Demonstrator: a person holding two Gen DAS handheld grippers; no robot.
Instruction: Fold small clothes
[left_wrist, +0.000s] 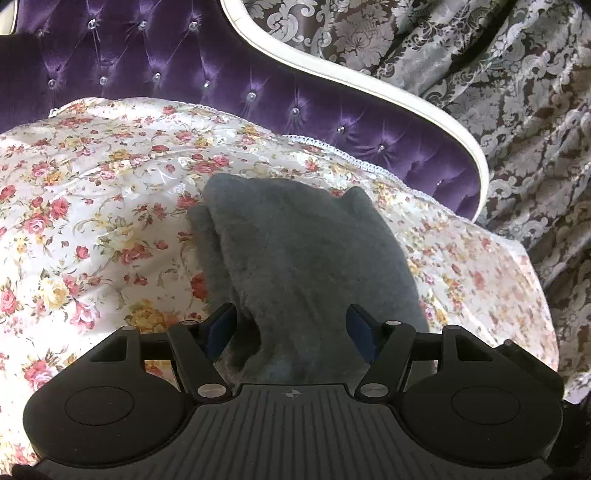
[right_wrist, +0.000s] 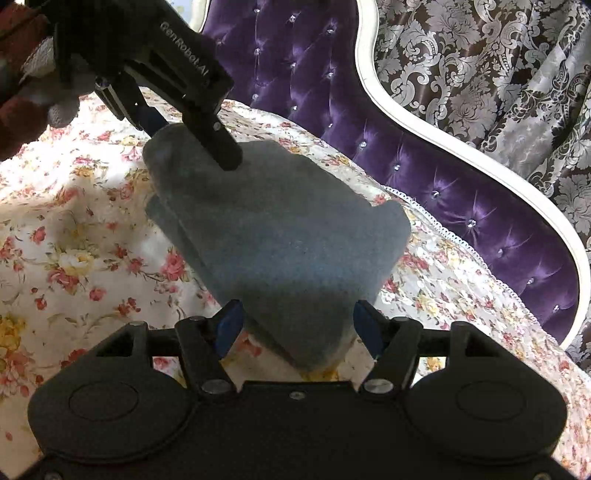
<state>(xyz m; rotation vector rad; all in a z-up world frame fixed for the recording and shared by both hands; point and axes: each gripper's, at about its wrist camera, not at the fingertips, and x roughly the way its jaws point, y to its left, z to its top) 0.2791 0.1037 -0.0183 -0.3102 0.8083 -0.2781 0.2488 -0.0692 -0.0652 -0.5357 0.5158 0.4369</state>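
On the floral bedspread (left_wrist: 92, 206), white with pink and yellow roses, lay the folded grey fleecy cloth (left_wrist: 295, 251), in front of the tufted purple velvet headboard (left_wrist: 184, 74) with its curved white frame. Behind the headboard hung a brown damask curtain (left_wrist: 498, 92) with a silver leaf pattern.

Your left tool (left_wrist: 291, 325) sat at the near end of the cloth, its blue-padded jaws standing apart with grey fabric bunched between them; from that camera you could not tell whether the pads actually pressed on it. Seen from your right side, the left tool (right_wrist: 184, 125) reached down onto the cloth's far left corner, away from the headboard.

Your right tool (right_wrist: 297, 325) straddled the cloth's near corner, jaws apart, a gap showing between each blue pad and the fabric edges. The cloth (right_wrist: 288, 236) lay between both tools, flat on the bedspread (right_wrist: 74, 221).
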